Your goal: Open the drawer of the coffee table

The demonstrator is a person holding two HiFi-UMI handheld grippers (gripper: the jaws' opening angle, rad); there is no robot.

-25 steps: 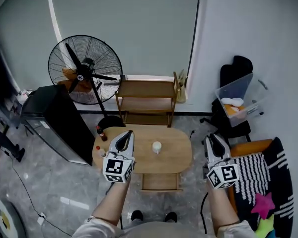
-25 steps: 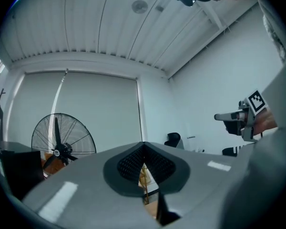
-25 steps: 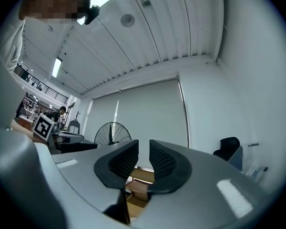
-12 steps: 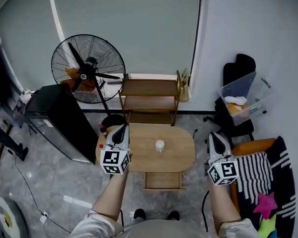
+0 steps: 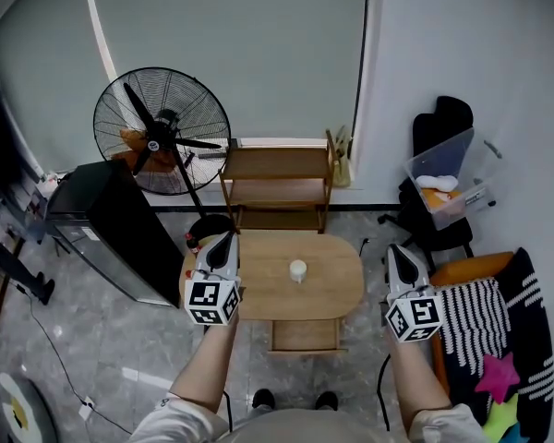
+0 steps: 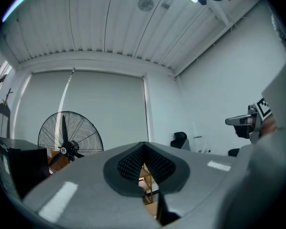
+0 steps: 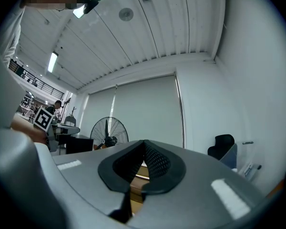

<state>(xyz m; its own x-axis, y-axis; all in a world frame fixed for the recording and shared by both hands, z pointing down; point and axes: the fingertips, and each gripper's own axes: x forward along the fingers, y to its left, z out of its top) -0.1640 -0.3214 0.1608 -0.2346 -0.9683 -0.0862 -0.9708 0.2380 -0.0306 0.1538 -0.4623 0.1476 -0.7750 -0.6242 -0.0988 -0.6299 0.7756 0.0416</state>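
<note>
No word, brand or number can be read anywhere

Left cube (image 5: 212, 301) on the left gripper (image 5: 225, 240): black-and-white square markers, pattern only, no letters or digits

Right cube (image 5: 415, 318) on the right gripper (image 5: 396, 252): same kind of square markers, nothing to read

Fan (image 5: 162, 132): small round white badge (image 5: 150, 143) at the hub, print too small to make out

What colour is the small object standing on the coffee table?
White. The small object stands on the light wooden coffee table; the head view shows it best.
</note>
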